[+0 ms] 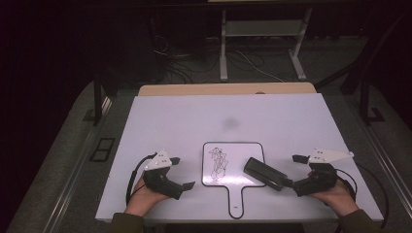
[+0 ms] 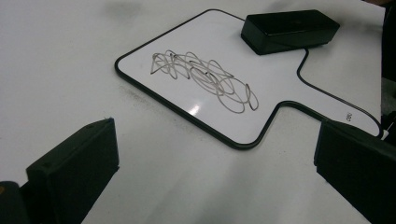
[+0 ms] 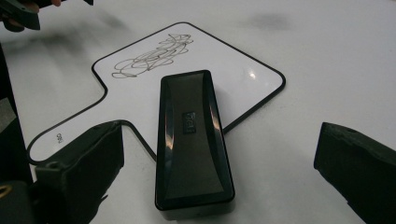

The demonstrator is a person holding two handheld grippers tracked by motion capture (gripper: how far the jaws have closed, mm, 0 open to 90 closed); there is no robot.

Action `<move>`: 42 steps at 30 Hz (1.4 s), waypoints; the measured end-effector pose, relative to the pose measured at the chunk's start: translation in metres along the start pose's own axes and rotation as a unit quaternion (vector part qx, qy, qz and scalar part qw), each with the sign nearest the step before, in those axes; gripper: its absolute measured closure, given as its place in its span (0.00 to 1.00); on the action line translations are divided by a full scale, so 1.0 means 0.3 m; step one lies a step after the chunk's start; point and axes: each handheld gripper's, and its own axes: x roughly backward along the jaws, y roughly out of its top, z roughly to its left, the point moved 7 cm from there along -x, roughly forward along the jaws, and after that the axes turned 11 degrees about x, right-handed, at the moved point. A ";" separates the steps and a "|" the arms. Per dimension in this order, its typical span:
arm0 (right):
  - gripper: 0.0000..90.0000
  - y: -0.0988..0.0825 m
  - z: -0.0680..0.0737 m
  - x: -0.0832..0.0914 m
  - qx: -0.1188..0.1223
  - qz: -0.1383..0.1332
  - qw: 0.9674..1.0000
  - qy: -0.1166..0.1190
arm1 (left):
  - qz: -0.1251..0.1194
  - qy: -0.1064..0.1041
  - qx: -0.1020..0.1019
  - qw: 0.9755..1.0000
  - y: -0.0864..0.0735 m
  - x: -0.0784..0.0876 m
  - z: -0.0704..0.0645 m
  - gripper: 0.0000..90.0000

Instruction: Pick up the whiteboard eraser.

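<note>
The right gripper (image 1: 297, 171) stands with its blocky black jaws wide apart, the near end of a glossy black eraser (image 3: 192, 140) between them, untouched. The eraser lies half on a small paddle-shaped whiteboard (image 1: 243, 151), black-rimmed and scribbled. The left gripper (image 1: 180, 172), likewise open and empty, rests near the board's left edge. The smooth white table (image 1: 194, 116) beyond lies bare.
</note>
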 end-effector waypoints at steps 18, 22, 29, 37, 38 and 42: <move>0.00 0.040 -0.008 -0.019 0.011 0.001 1.000 0.001 | 0.000 -0.002 0.004 1.000 -0.002 0.005 -0.004 0.00; 0.00 0.048 -0.011 -0.024 0.015 0.004 1.000 0.002 | -0.001 -0.002 0.005 1.000 -0.002 0.006 -0.003 0.00; 0.00 0.066 -0.007 -0.050 0.019 0.010 1.000 0.008 | 0.000 0.000 0.003 1.000 -0.003 0.005 -0.002 0.00; 0.00 0.079 -0.011 -0.077 0.017 0.021 1.000 0.011 | -0.001 0.000 0.004 1.000 -0.004 0.006 -0.001 0.00; 0.00 0.080 -0.011 -0.080 0.017 0.023 1.000 0.011 | -0.001 0.000 0.004 1.000 -0.004 0.006 -0.001 0.00; 0.03 0.084 -0.010 -0.092 0.020 0.028 0.999 0.013 | -0.001 0.001 0.006 1.000 -0.006 0.007 0.001 0.00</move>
